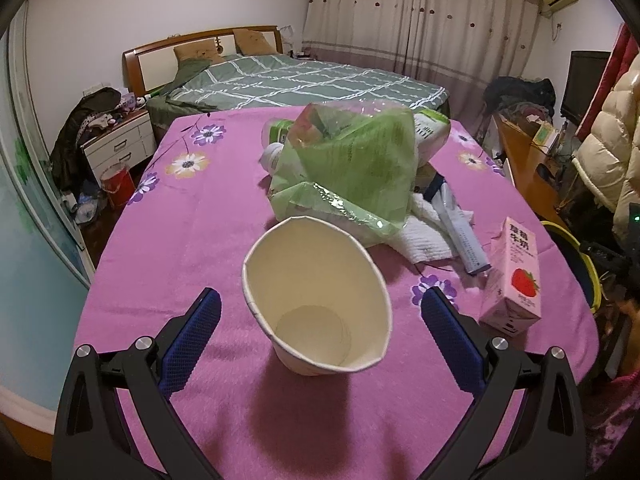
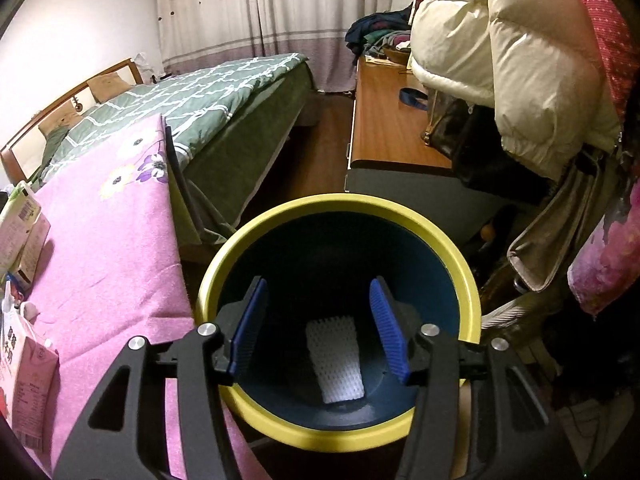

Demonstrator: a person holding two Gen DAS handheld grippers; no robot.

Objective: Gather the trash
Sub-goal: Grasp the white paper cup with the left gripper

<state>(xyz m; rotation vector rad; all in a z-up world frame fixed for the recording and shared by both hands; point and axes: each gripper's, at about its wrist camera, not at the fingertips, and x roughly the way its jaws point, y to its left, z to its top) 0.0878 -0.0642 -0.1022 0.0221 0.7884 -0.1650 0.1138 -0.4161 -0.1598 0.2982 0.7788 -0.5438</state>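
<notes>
Left tool spread wide, astride upright paper cup on pink desk | right tool parted, empty, above bin holding white foam | risk: hard squeeze crushes cup; wrapper heap at 12 o'clock.

The left wrist view looks forward and steeply down along its own fingers from close above the near edge of the pink-covered table, facing the far edge and the bed beyond. The right wrist view looks down from just off the table's right edge into a yellow-rimmed bin close below. Both views share the pink carton near the right edge, the bed and the curtains.
</notes>
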